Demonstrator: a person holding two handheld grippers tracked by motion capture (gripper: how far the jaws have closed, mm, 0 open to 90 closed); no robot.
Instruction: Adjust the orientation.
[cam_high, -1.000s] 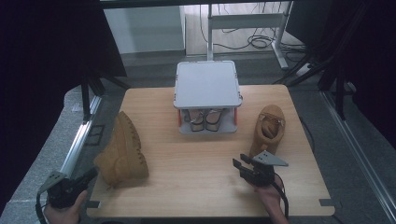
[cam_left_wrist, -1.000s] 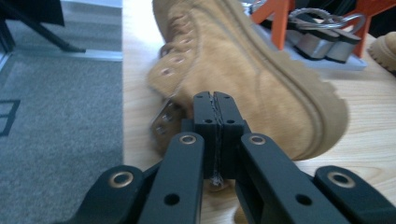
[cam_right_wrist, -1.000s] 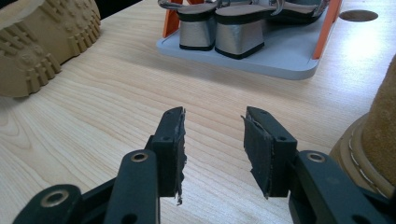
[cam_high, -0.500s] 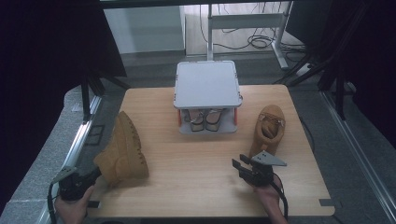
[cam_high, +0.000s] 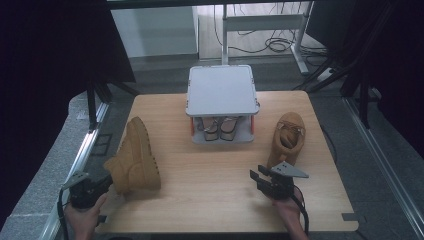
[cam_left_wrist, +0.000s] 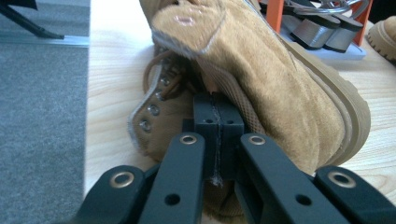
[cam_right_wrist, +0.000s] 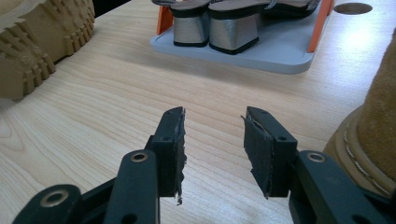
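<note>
Pinching the left boot (cam_left_wrist: 261, 79) collar, left gripper (cam_left_wrist: 218, 135) steadies it at 8 o'clock; right gripper (cam_right_wrist: 212, 140) waits spread, empty.

A grey two-tier rack (cam_high: 221, 91) stands at the far middle of the wooden table (cam_high: 210, 190), a pair of silver block-heeled sandals (cam_high: 220, 125) on its lower shelf.

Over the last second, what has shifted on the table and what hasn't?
The left gripper has slid in from the table's near left corner up to the boot lying on its side, jaws shut against its collar. The boot hasn't visibly moved. The right gripper stayed put, open; the other boot and the shoe rack are unchanged.
</note>
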